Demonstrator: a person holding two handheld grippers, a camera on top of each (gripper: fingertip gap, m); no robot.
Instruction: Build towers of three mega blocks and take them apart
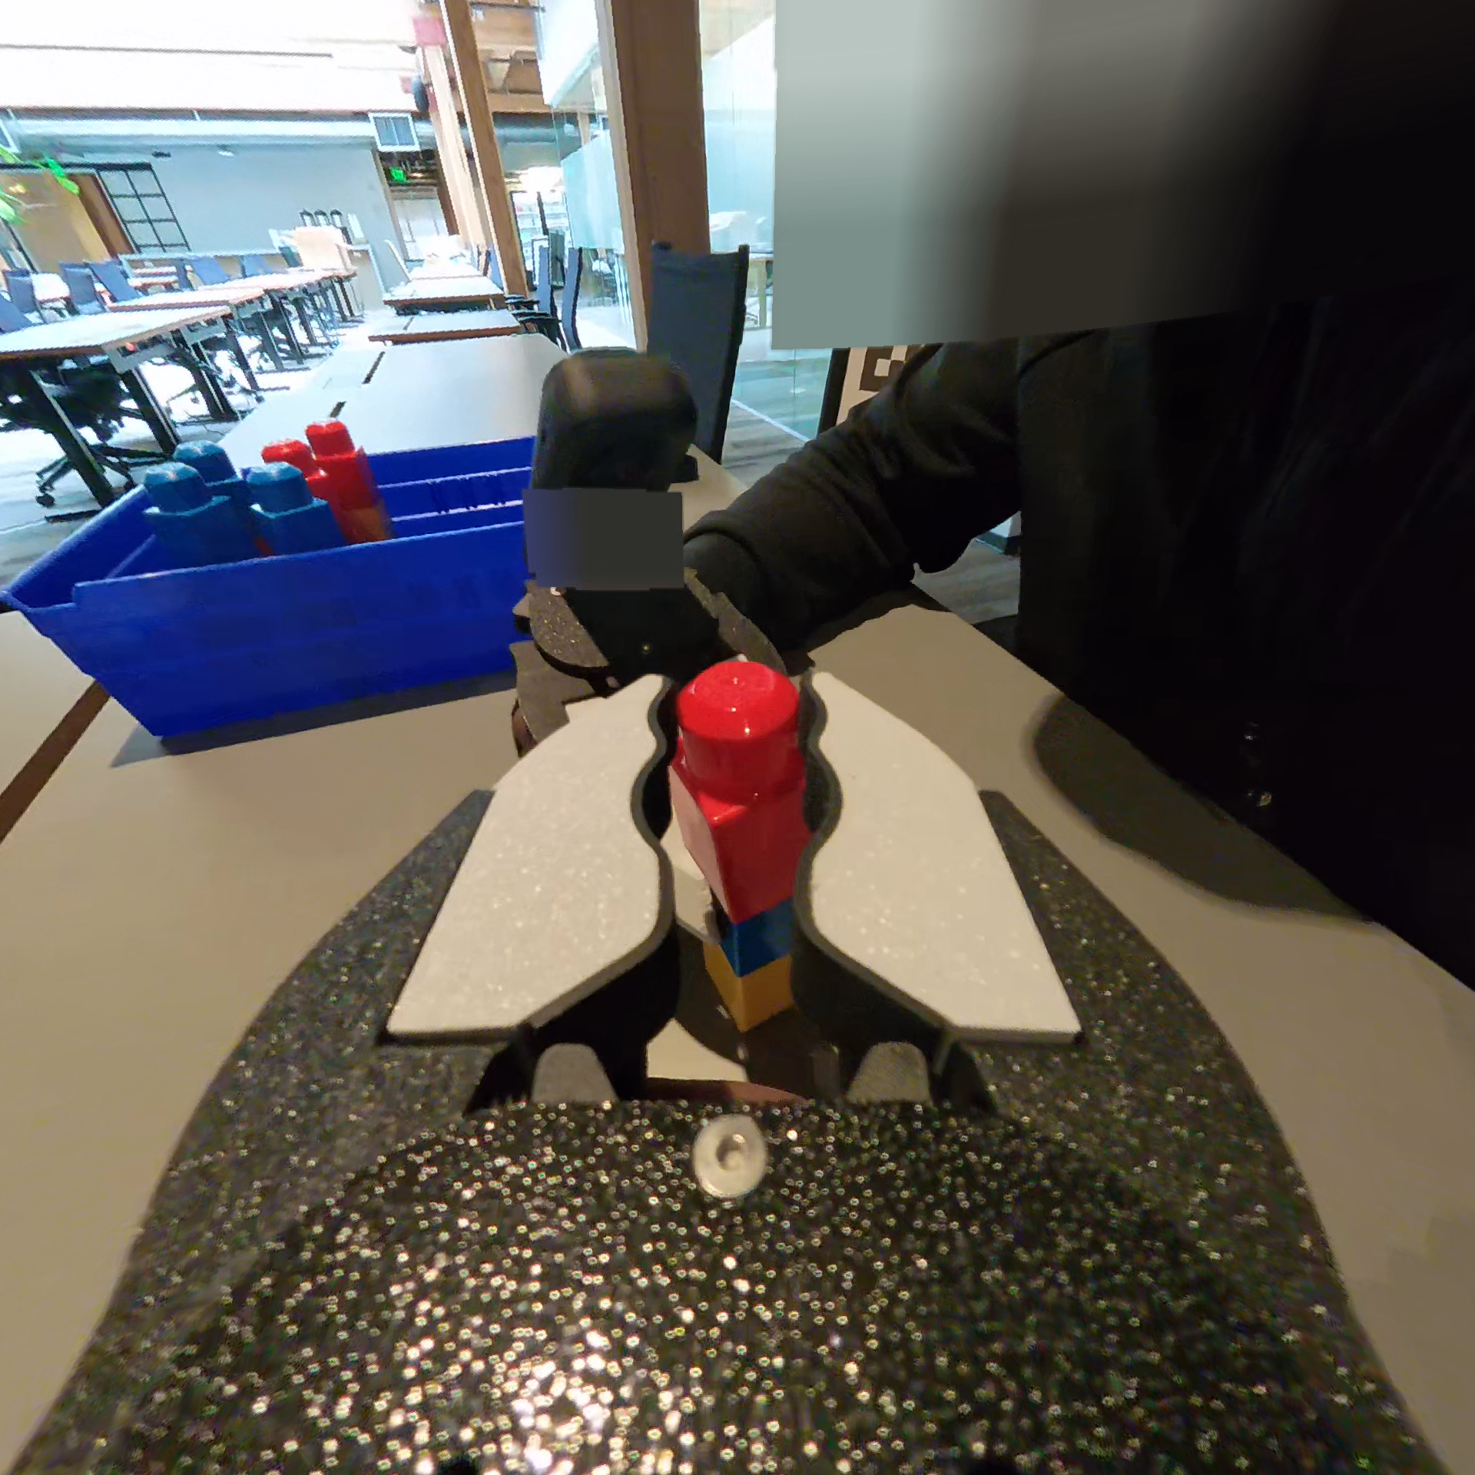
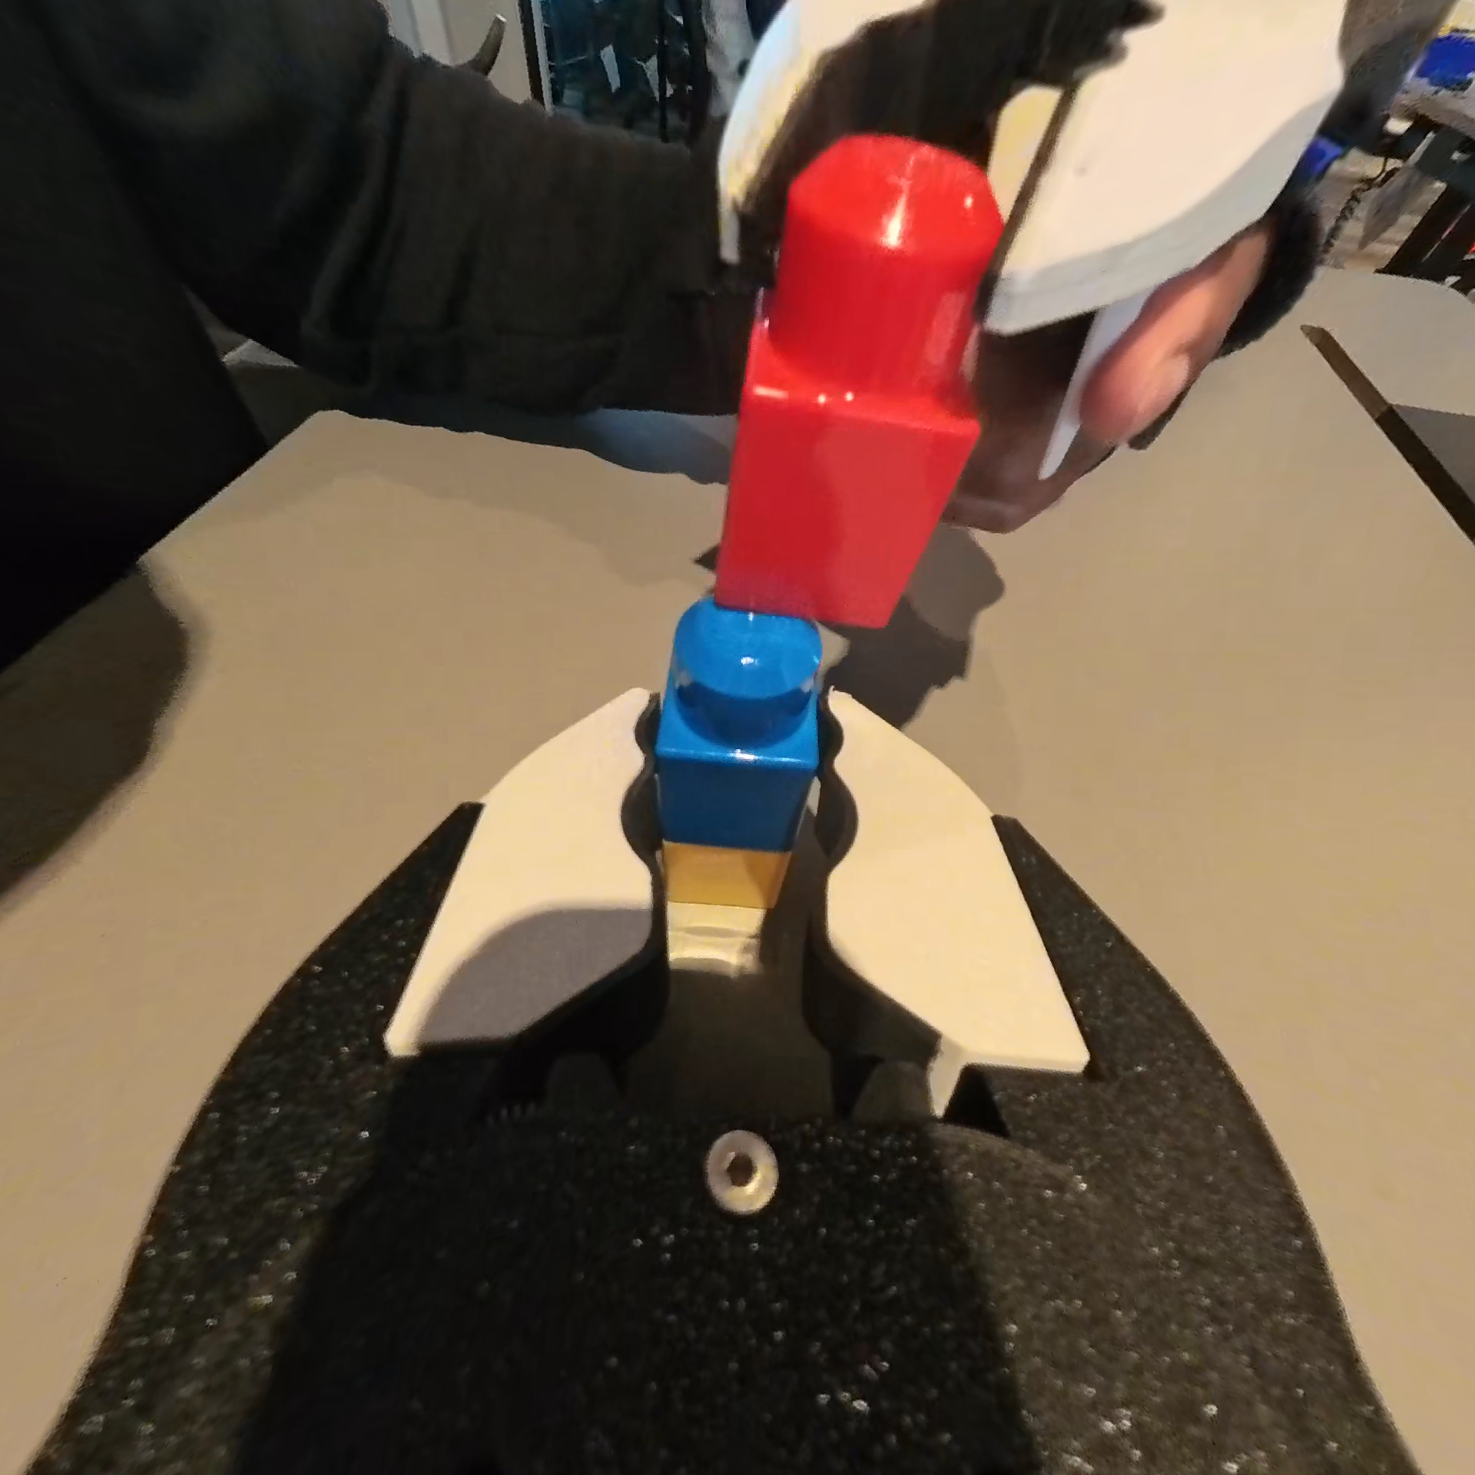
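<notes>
Right wrist view: red block (image 2: 854, 383) tilted over blue block (image 2: 738, 754), lower edge touching the blue stud but not seated square. Blue sitting on yellow block (image 2: 726, 874), yellow resting on grey table (image 2: 319, 638). Right gripper (image 2: 738, 766) clamped on blue from both sides, most likely to brace the lower pair while red is worked on or off. Cannot tell from the tilt alone whether red is going on or coming off.

Left wrist view: left gripper (image 1: 738, 766) closed on red, white fingers (image 1: 559, 862) pressing its sides, stud poking up between the tips. Blue (image 1: 754, 946) and yellow (image 1: 750, 994) visible below, between the fingers. Grip high on red, probably for leverage in rocking it about the stud. Opposite, right gripper (image 1: 638, 638) facing in, held by a person in a dark sleeve (image 1: 838, 511).

Farther out on the left, blue bin (image 1: 279, 622) on the table, near but apart from the tower, holding spare blue blocks (image 1: 231, 511) and red blocks (image 1: 335, 471), kept within reach for further towers. Empty desks and chairs beyond.
</notes>
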